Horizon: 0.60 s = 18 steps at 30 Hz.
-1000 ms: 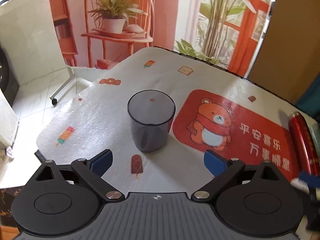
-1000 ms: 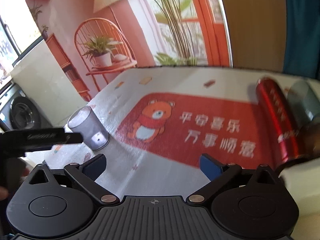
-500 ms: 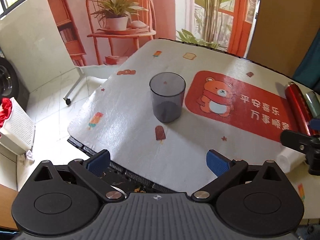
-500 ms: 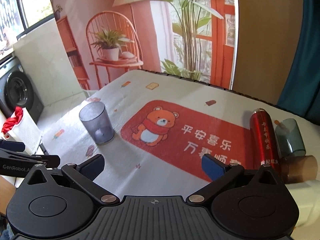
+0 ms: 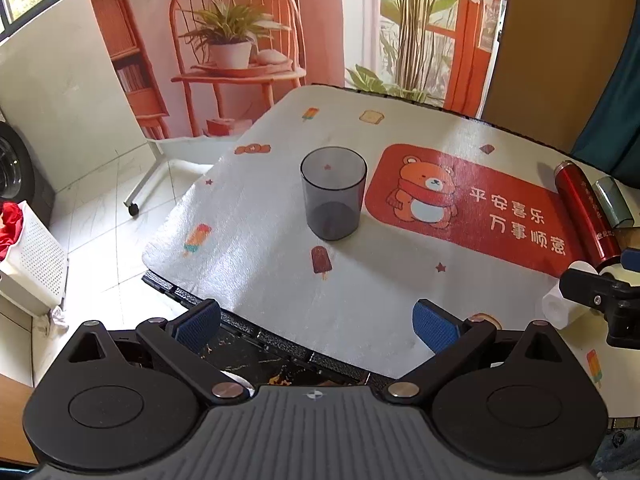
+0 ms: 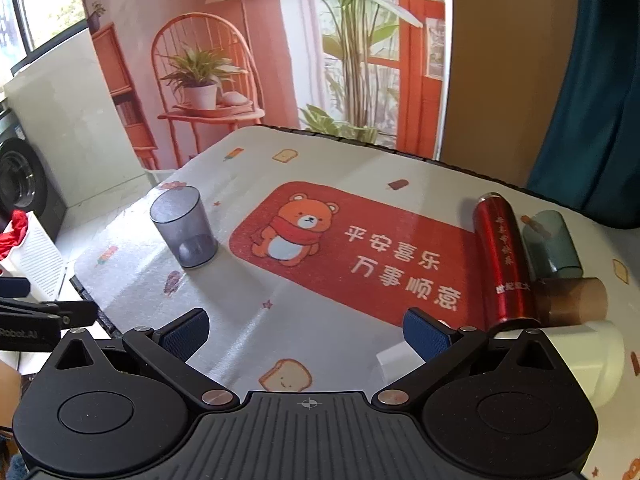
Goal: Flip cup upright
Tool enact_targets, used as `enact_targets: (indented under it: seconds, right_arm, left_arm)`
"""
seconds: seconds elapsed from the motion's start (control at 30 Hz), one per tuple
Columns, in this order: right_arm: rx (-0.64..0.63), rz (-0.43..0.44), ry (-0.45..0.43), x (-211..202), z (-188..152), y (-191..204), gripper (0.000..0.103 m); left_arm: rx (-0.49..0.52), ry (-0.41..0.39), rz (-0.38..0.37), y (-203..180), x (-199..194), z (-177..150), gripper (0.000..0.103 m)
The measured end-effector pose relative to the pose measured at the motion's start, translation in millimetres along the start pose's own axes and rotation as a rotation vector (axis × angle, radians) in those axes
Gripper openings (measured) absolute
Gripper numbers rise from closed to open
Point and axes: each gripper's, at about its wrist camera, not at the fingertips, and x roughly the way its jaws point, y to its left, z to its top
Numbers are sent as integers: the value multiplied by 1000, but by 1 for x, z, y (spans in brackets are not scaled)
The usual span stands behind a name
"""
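A translucent grey cup point(image 5: 333, 194) stands upright, mouth up, on the white patterned table cover point(image 5: 260, 216), left of a red bear mat point(image 5: 460, 200). It also shows in the right wrist view point(image 6: 184, 232). My left gripper point(image 5: 316, 322) is open and empty, held back over the table's near edge, well short of the cup. My right gripper point(image 6: 306, 334) is open and empty above the near part of the table, far right of the cup.
A red bottle point(image 6: 504, 260) lies at the table's right side beside a teal cup point(image 6: 554, 244) and a brown cup point(image 6: 576, 302), both on their sides, and a white container point(image 6: 596, 360). A white laundry basket point(image 5: 32, 264) stands on the floor at left.
Both grippers have drawn back and up from the table. The cup now sits farther from the left gripper. The cup has not moved.
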Motion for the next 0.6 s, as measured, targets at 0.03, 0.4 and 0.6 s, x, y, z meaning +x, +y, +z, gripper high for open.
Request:
enact_targets:
  seconds: [0.03, 0.4, 0.6]
  right_arm:
    - [0, -2, 0, 0, -1, -1, 103]
    - [4, -18, -34, -10, -2, -6, 103]
    - [5, -22, -70, -17, 1, -7, 103]
  left_arm:
    - [0, -5, 1, 0, -2, 0, 103]
    - [-57, -22, -2, 9, -15, -1, 103]
    - [-81, -83, 11, 13, -29, 1, 103]
